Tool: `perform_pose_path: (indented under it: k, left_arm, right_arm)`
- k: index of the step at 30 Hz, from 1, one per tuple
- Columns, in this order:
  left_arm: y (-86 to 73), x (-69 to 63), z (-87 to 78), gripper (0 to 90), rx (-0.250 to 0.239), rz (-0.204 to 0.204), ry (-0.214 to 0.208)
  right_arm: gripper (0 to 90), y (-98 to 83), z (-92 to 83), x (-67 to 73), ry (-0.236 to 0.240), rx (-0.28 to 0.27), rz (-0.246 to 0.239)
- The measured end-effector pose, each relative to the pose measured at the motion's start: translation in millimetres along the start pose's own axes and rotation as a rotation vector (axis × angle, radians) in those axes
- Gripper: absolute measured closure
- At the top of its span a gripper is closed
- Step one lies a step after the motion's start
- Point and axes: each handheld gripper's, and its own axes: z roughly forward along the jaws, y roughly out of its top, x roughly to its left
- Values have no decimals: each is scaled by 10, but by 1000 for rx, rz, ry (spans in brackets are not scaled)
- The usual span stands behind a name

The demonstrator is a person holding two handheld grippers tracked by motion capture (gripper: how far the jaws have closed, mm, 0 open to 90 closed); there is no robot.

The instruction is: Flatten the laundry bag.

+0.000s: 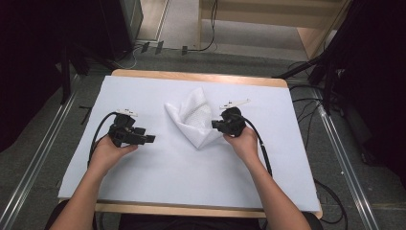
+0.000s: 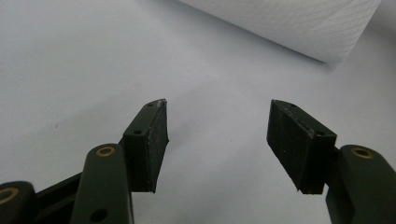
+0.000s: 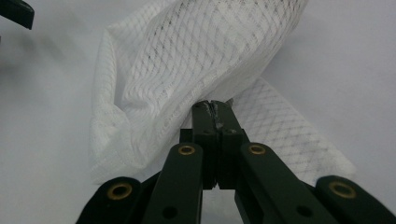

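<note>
A white mesh cloth (image 1: 194, 120) lies folded into a rough triangle near the middle of the white table cover (image 1: 143, 177). My right gripper (image 1: 215, 125) is shut on the cloth's right edge; in the right gripper view its jaws (image 3: 215, 106) pinch the netted fabric (image 3: 187, 60), which lifts and drapes leftward. My left gripper (image 1: 149, 139) rests on the cover left of the cloth, apart from it, jaws wide open with nothing between them. In the left gripper view (image 2: 217, 135) the cloth's lower tip (image 2: 299, 23) lies ahead at the upper right.
The table's wooden edge (image 1: 201, 76) shows at the back and front. Black cables (image 1: 306, 115) trail on the grey floor to the right. Metal rails (image 1: 38, 158) run along both sides of the table. A wooden frame (image 1: 287, 19) stands behind.
</note>
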Motion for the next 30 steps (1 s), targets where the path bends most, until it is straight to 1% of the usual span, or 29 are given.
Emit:
perform_pose_path:
  k: [2,5,10,13,16,19,24,30]
  left_arm:
    - [-4,13,-13,392,-1,-2,-1]
    - [-10,33,-33,391,-6,-10,6]
    - [-20,66,-59,391,-14,-23,12]
    - [-25,81,-74,391,-18,-25,14]
    - [-30,99,-92,390,-19,-28,15]
    - [-39,130,-113,389,-25,-39,19]
    - [-58,190,-160,387,-36,-55,29]
    - [-71,238,-201,387,-48,-69,32]
  right_arm:
    - [900,9,2,24,11,-6,-7]
    - [900,29,1,72,27,-4,-5]
    - [900,63,12,184,44,-8,-33]
    - [900,74,29,254,59,0,-42]
    - [900,78,56,319,71,5,-64]
    - [900,79,91,389,85,11,-74]
    - [900,76,131,473,96,24,-92]
    - [900,73,177,565,121,40,-105]
